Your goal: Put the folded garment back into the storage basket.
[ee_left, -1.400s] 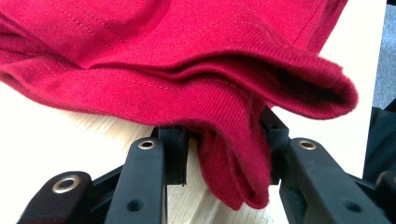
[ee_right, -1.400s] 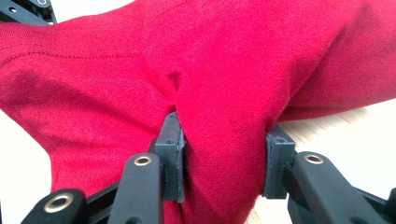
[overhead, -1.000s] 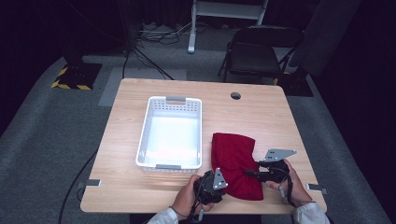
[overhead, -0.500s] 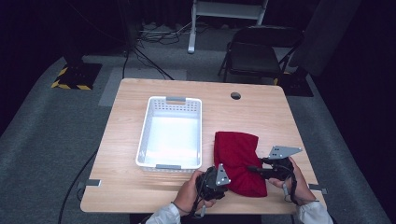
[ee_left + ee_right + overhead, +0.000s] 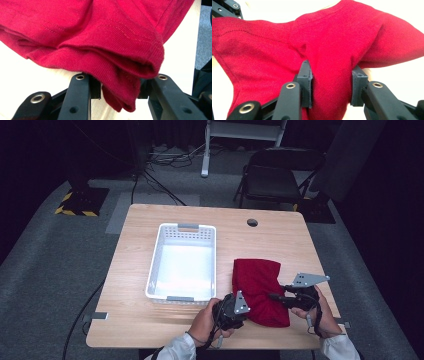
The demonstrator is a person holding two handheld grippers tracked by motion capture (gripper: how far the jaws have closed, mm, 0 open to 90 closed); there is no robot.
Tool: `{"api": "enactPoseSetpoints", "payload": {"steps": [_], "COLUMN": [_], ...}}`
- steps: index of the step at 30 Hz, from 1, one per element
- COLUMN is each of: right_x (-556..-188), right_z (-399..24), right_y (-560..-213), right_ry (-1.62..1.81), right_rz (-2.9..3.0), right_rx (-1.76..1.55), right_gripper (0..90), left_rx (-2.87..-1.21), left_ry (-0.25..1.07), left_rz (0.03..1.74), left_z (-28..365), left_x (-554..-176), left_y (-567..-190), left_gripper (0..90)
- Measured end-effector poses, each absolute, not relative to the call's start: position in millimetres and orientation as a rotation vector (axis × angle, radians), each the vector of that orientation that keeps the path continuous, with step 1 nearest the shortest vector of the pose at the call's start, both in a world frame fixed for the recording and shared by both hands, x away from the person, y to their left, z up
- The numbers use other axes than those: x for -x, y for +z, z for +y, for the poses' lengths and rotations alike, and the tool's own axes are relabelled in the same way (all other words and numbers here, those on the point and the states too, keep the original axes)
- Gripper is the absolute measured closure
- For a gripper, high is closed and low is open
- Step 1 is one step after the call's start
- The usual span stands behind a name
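A folded red cloth (image 5: 257, 285) lies on the wooden table (image 5: 280, 240), near its front right. My left gripper (image 5: 246, 313) meets the cloth's front left corner. In the left gripper view the jaws (image 5: 120, 85) clamp a thick folded hem of the red cloth (image 5: 100, 32). My right gripper (image 5: 273, 296) reaches in from the right at the cloth's right edge. Its jaws (image 5: 330, 82) are shut on a raised bunch of the red cloth (image 5: 332, 45), and the fabric puckers at the left pad (image 5: 305, 75).
An empty white plastic basket (image 5: 155, 270) stands left of the cloth at the table's middle. A cable hole (image 5: 252, 222) sits near the far edge. A black chair (image 5: 275, 180) stands behind the table. Bare wood lies at the front left.
The cloth and both grippers have shifted slightly to the right, and the cloth's right side has bunched up. The basket has not moved.
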State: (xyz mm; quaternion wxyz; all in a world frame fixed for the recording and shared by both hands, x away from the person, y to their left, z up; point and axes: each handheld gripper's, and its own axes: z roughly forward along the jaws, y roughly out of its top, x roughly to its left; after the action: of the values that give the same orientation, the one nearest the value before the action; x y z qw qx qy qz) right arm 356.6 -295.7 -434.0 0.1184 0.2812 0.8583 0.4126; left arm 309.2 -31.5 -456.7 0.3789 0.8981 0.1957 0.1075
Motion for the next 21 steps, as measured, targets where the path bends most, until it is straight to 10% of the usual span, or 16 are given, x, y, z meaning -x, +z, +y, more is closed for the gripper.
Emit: {"api": "enactPoseSetpoints", "payload": {"steps": [21], "right_x": [-359], "right_z": [-302], "right_y": [-412], "right_ry": [1.221], "right_rz": [2.439], "right_rx": [-0.834], "right_gripper": [63.3], "left_rx": [-2.260], "left_ry": [0.327], "left_rz": [0.500], "left_z": [-38], "left_x": [-315], "left_y": [-438], "left_gripper": [65.2]}}
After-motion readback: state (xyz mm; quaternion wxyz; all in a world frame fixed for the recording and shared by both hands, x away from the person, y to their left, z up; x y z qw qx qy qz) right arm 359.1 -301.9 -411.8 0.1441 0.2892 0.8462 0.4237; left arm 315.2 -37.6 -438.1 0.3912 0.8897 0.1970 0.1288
